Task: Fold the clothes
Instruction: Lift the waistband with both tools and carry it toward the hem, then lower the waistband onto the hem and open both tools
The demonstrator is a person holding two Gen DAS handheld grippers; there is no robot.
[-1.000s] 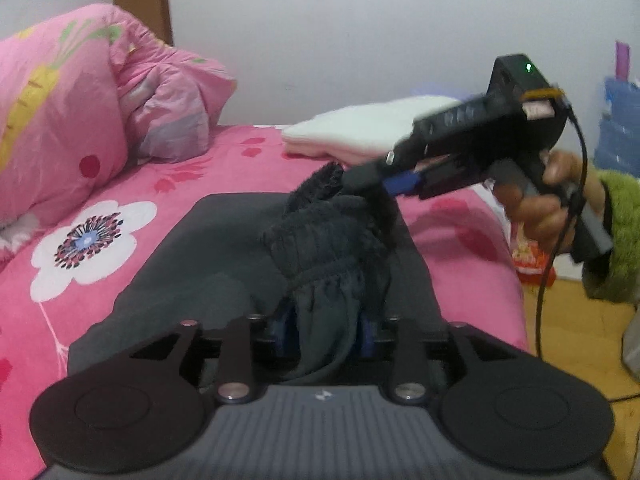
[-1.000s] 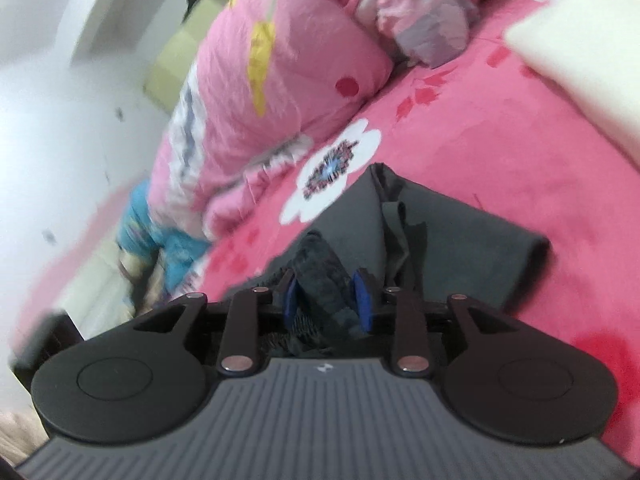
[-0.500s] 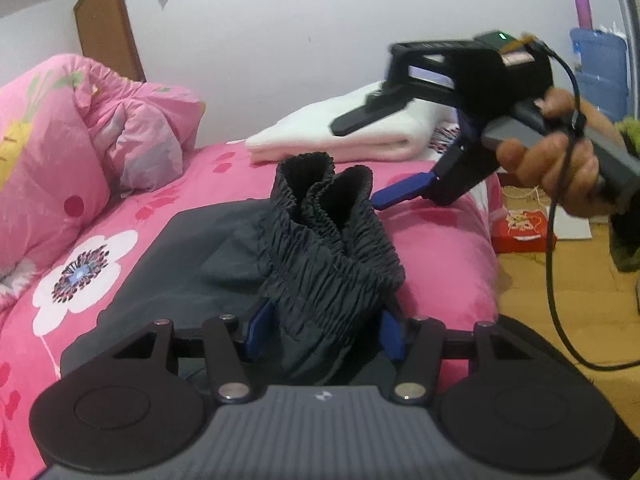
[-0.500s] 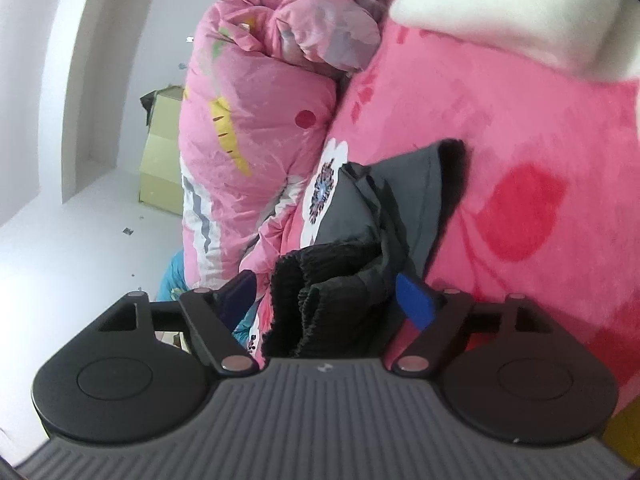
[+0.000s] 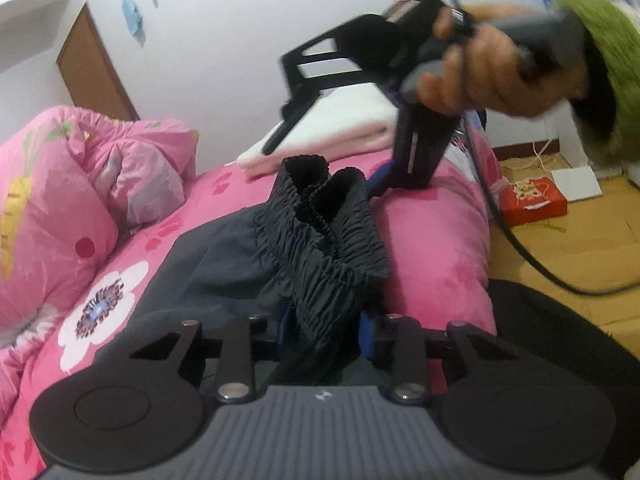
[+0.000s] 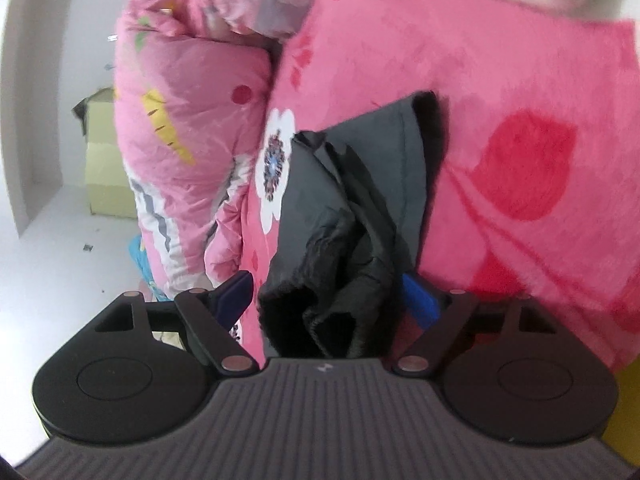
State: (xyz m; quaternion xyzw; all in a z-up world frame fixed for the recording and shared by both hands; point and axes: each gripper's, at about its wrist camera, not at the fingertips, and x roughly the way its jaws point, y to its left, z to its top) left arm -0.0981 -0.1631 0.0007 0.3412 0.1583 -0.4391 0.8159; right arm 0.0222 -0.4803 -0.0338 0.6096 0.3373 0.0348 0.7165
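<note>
One dark grey pair of trousers (image 5: 256,256) lies on the pink flowered bed (image 5: 436,240), its gathered elastic waistband (image 5: 320,240) bunched up and rising between both tongs. The left tongs (image 5: 326,328) have just been closing and pinch the waistband between their blue pads. The right tongs (image 6: 332,300) have just been opening and stand spread, pads clear of the fleece-lined waistband between them. Beyond the left tongs, a hand (image 5: 492,76) in a green sleeve (image 5: 604,68) grips the right tool. Further off sit a folded white blanket (image 5: 332,128) and a pink quilt (image 5: 80,192).
</note>
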